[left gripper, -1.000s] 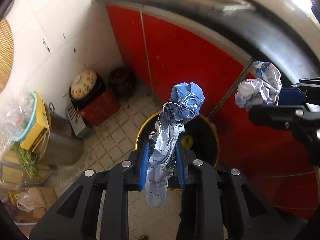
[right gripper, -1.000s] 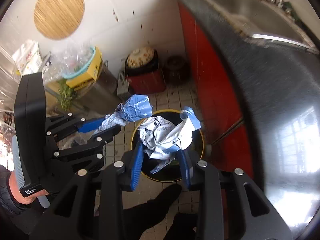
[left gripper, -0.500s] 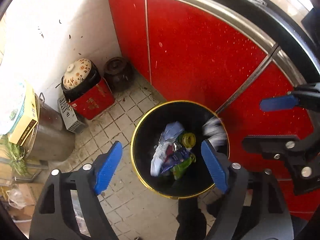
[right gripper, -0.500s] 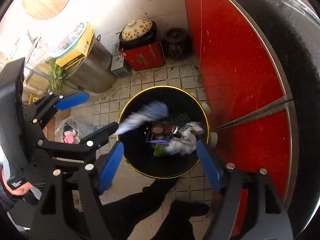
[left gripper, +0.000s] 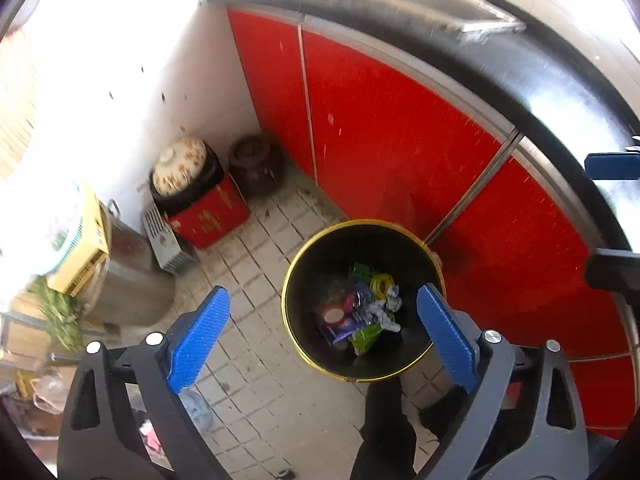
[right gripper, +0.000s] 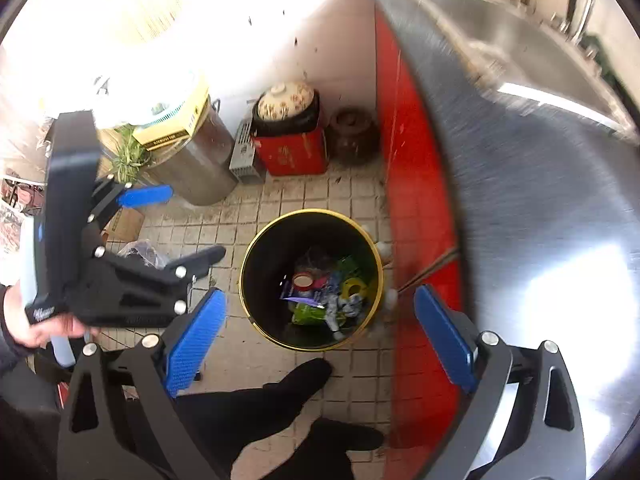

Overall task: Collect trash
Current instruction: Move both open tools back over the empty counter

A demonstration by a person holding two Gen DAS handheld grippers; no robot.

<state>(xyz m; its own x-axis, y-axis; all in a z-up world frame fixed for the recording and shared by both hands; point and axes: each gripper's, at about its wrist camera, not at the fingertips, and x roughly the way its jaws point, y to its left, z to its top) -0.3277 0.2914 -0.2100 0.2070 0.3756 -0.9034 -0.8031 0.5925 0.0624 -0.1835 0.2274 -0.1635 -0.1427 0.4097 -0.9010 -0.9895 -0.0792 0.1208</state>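
Held both claws, the left gripper [left gripper: 320,336] and the right gripper [right gripper: 320,332], wide and empty above the bin [left gripper: 294,276], saw the trash [left gripper: 360,316] lying at its bottom, judged the drop done, and next needed more trash elsewhere.

In the left wrist view the right tongs [left gripper: 612,216] are cut off by the frame's right edge. The worktop [right gripper: 540,184] is smeared with blur. Wrappers in the bin [right gripper: 256,240] are too small to identify.
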